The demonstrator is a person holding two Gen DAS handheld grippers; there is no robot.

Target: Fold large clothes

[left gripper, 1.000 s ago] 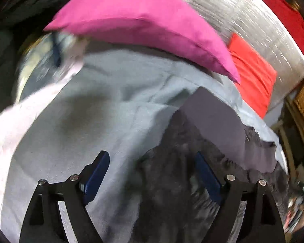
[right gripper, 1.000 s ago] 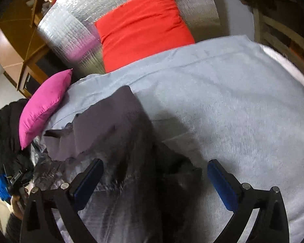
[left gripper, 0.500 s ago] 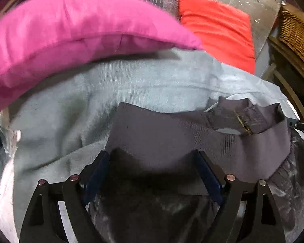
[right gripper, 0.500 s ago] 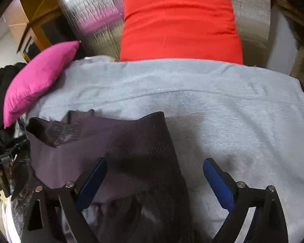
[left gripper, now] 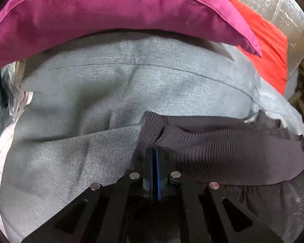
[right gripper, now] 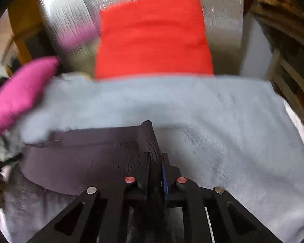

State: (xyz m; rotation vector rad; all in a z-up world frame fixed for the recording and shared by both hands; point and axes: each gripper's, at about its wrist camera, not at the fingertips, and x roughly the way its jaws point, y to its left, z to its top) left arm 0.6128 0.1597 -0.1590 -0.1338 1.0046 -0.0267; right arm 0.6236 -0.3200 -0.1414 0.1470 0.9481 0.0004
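1. On the grey blanket (left gripper: 111,93), left wrist view: left tool (left gripper: 154,151) is clamped on the ribbed hem (left gripper: 223,147) of the dark garment (left gripper: 273,198), near its left corner. Pink cushion (left gripper: 111,10) sits right behind.
2. Right wrist view: right tool (right gripper: 156,158) is pinched on the hem's other corner (right gripper: 150,137). Red cushion (right gripper: 152,36) is further back, blurry.
3. Step imo: both corners gripped, fold not yet made. Next move needs both tools lifting together w/ the hem kept taut, then carrying it over the rest of the garment.
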